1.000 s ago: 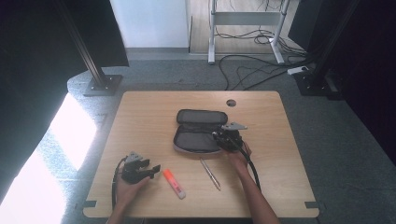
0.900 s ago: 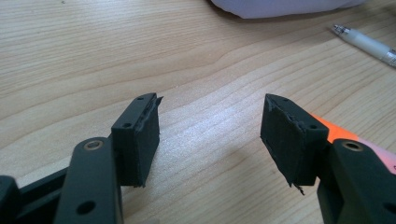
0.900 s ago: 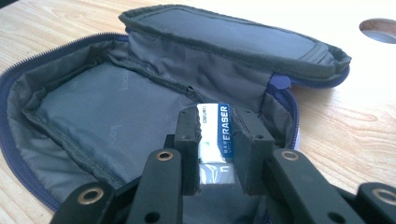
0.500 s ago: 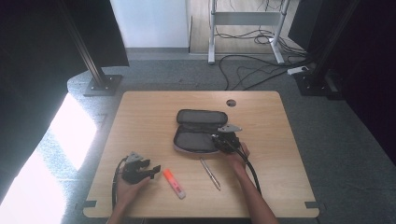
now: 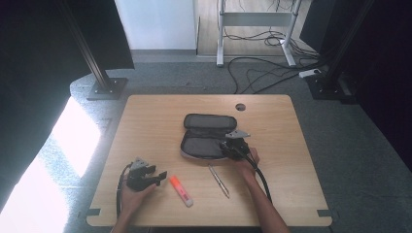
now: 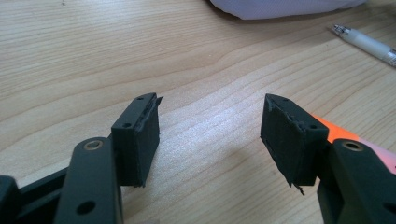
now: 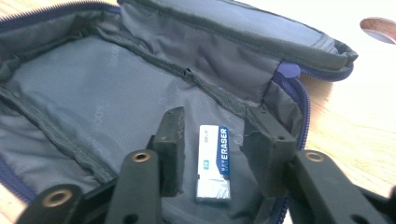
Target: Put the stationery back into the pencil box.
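An open grey pencil case (image 5: 208, 134) lies in the middle of the wooden table. My right gripper (image 7: 211, 135) hangs over its right end, jaws open. A white eraser (image 7: 214, 162) with a blue label lies on the case lining (image 7: 116, 107) between the jaws, untouched. My left gripper (image 5: 156, 176) rests low at the front left, open, nothing between its pads (image 6: 140, 135). An orange highlighter (image 5: 180, 190) lies just to its right; its orange body (image 6: 343, 135) peeks past the right jaw. A silver pen (image 5: 219, 180) lies in front of the case, its tip (image 6: 369, 44) seen from the left gripper.
A round cable hole (image 5: 240, 107) sits near the table's far edge. Behind the table (image 5: 145, 121) are a black frame post base (image 5: 108, 87), cables on the floor (image 5: 262, 73) and a power strip (image 5: 311, 74). A bright sunlit patch lies on the floor at left.
The right gripper has drawn back slightly toward the case's right end. The left gripper stays by the highlighter.
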`<action>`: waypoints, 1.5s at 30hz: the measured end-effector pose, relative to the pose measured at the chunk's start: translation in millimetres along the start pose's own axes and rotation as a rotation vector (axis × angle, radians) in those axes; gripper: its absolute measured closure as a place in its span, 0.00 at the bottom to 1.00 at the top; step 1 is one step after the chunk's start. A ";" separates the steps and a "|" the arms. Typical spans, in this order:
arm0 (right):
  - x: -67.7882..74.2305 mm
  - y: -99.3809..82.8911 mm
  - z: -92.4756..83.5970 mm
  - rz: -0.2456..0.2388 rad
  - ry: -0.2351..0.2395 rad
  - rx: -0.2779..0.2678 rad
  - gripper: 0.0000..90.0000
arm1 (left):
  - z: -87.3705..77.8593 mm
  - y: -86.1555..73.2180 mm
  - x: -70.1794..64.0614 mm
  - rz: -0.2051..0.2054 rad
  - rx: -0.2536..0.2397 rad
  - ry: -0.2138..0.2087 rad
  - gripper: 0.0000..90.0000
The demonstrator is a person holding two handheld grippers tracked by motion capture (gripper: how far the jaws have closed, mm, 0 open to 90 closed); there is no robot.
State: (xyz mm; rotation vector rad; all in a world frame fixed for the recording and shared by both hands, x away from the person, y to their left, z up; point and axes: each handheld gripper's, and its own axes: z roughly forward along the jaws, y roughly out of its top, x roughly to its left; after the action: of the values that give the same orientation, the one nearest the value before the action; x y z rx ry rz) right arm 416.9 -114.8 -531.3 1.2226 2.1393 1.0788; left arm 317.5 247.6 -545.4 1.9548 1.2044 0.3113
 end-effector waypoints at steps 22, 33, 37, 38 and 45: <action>-4.4 -4.7 -32.3 0.050 0.086 -0.103 0.54 | 0.0 -0.2 0.0 -0.002 -0.001 0.006 0.42; -1.8 -13.8 -44.0 0.064 0.123 -0.112 0.54 | -0.1 -0.4 1.2 -0.008 0.004 0.005 0.42; -2.6 -17.4 -52.5 0.068 0.129 -0.119 0.54 | 0.3 -0.5 0.9 -0.008 0.005 0.006 0.42; -2.5 -18.2 -54.3 0.069 0.129 -0.121 0.54 | 0.3 -0.5 0.9 -0.007 0.005 0.007 0.42; 1.5 -25.2 -62.7 0.061 0.141 -0.105 0.54 | -0.1 -0.5 0.8 -0.008 0.006 0.007 0.42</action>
State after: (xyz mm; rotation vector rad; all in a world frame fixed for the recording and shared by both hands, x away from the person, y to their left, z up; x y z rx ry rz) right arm 359.8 -146.6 -514.3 1.2017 2.1297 1.3219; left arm 317.5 248.4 -545.8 1.9546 1.2184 0.3112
